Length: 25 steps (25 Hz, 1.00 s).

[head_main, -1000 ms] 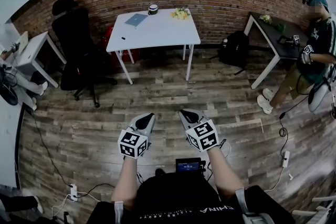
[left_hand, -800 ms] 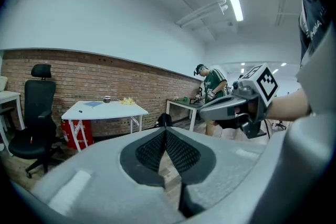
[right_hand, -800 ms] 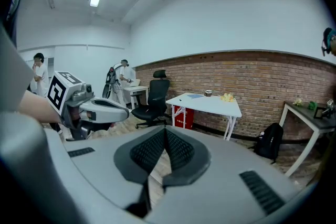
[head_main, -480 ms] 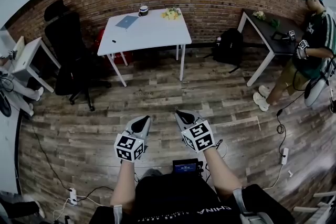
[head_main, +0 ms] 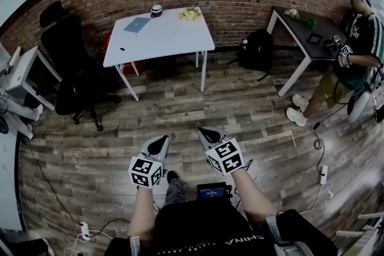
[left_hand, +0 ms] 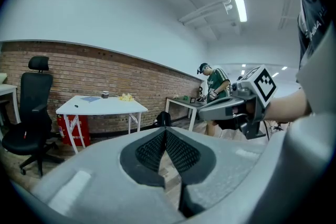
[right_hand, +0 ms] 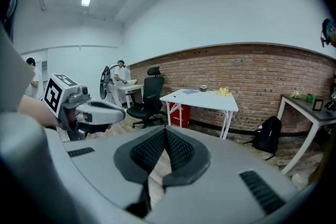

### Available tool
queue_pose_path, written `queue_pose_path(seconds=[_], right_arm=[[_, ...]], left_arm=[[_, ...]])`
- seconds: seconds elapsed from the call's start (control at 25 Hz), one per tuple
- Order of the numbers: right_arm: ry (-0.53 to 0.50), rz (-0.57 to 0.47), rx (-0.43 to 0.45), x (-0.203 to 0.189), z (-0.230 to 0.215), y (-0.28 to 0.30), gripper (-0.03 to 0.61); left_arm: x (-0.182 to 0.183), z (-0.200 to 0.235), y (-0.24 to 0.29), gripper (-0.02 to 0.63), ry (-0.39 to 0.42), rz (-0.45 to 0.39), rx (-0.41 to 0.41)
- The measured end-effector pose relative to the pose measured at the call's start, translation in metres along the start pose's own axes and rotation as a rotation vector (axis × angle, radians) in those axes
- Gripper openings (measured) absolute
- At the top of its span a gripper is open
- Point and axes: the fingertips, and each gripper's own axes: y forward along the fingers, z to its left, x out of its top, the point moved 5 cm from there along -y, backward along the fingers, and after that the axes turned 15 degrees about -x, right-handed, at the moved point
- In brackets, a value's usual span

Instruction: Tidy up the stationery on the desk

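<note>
A white desk (head_main: 162,42) stands far ahead by the brick wall. On it lie a blue notebook (head_main: 137,24), a small dark pen (head_main: 122,49), a round cup (head_main: 156,9) and a yellow object (head_main: 189,13). My left gripper (head_main: 159,142) and right gripper (head_main: 208,132) hover side by side over the wooden floor, well short of the desk. Both are shut with nothing in them. In the left gripper view the jaws (left_hand: 166,131) meet, and the desk (left_hand: 102,107) shows at the left. In the right gripper view the jaws (right_hand: 166,130) also meet, with the desk (right_hand: 205,98) beyond.
A black office chair (head_main: 69,57) stands left of the desk, with a red object (head_main: 108,44) under it. A black backpack (head_main: 257,50) leans by the wall. A person (head_main: 354,39) stands at a dark table (head_main: 300,30) at right. Cables and a power strip (head_main: 323,174) lie on the floor.
The desk has slid left in the head view. Both grippers sit slightly lower and further left. My foot now shows between them.
</note>
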Motion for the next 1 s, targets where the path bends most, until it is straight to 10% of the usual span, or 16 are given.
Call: queue_pose_path(seconds=[1.0], right_arm=[[-0.018, 0.073, -0.084, 0.087, 0.045, 0.194, 0.009]], left_arm=[[0.033, 0.237, -0.001, 0.009, -0.028, 0.015, -0.083]])
